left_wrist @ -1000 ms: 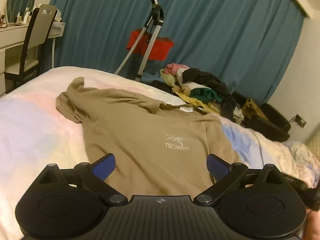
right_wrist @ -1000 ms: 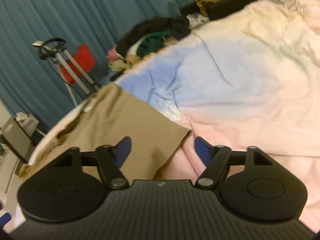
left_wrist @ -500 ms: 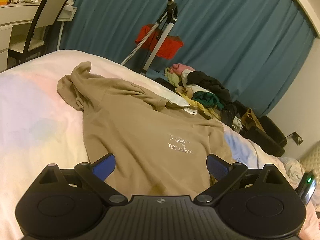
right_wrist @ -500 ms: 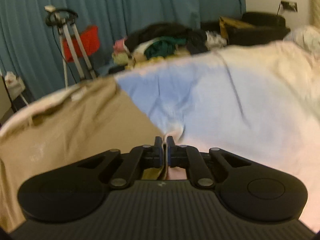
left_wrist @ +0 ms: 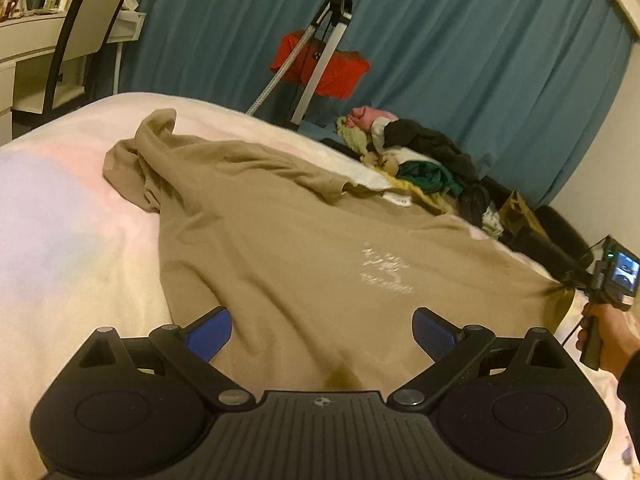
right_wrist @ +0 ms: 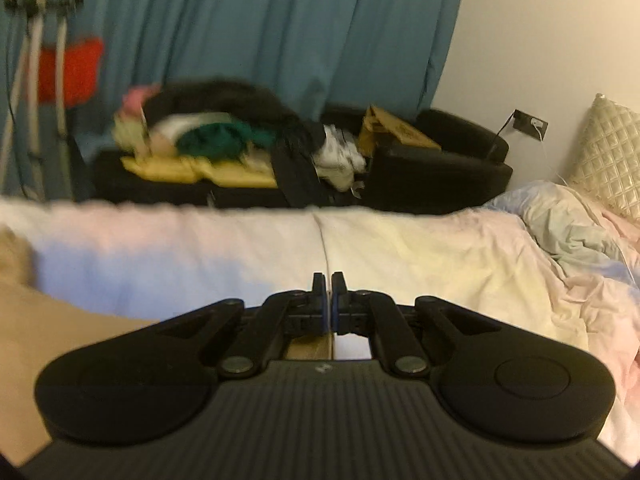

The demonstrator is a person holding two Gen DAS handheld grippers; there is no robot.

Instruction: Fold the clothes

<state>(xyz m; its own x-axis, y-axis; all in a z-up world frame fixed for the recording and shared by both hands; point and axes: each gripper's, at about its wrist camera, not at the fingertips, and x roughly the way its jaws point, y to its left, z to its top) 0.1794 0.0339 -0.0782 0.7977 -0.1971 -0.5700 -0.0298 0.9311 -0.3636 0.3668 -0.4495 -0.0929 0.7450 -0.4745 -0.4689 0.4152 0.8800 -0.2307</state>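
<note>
Left gripper [left_wrist: 320, 330] hangs wide open over the tan t-shirt [left_wrist: 288, 256] on the bed [left_wrist: 60, 240], while the right gripper [right_wrist: 330, 295] is pinched onto the shirt's corner.

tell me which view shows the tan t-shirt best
The left wrist view: the tan t-shirt lies spread across the bed, collar, sleeve and chest print visible. The right wrist view catches only a blurred tan edge at lower left.
</note>
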